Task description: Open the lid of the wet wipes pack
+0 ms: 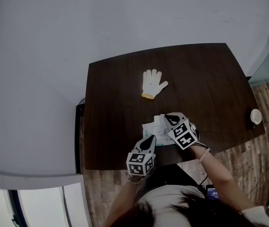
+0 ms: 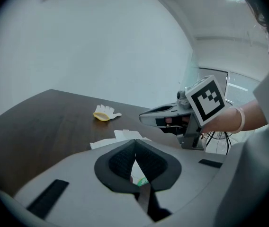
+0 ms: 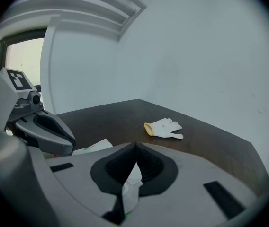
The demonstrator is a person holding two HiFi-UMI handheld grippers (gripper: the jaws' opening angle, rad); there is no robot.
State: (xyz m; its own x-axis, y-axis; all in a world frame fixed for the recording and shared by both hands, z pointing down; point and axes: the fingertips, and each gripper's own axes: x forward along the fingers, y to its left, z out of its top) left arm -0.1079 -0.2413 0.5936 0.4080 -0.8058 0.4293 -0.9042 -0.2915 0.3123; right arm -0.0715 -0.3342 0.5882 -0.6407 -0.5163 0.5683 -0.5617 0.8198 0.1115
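The white wet wipes pack (image 1: 152,128) with green print is near the front edge of the dark table (image 1: 201,79). My left gripper (image 1: 149,141) comes at it from the near side. In the left gripper view its jaws (image 2: 135,144) are shut, with the pack's edge (image 2: 142,179) pinched behind the pads. My right gripper (image 1: 166,120) is shut on a white flap (image 3: 133,181) of the pack from the right. Each gripper view shows the other gripper close by: the right gripper (image 2: 146,117) and the left gripper (image 3: 67,141). The pack's far part (image 2: 120,137) (image 3: 93,147) shows beyond the jaws.
A white work glove (image 1: 153,83) (image 2: 105,113) (image 3: 165,127) with a yellow cuff lies flat at mid-table beyond the pack. A small white cup (image 1: 255,116) stands at the table's right edge. Wooden floor surrounds the table, and a wall is behind it.
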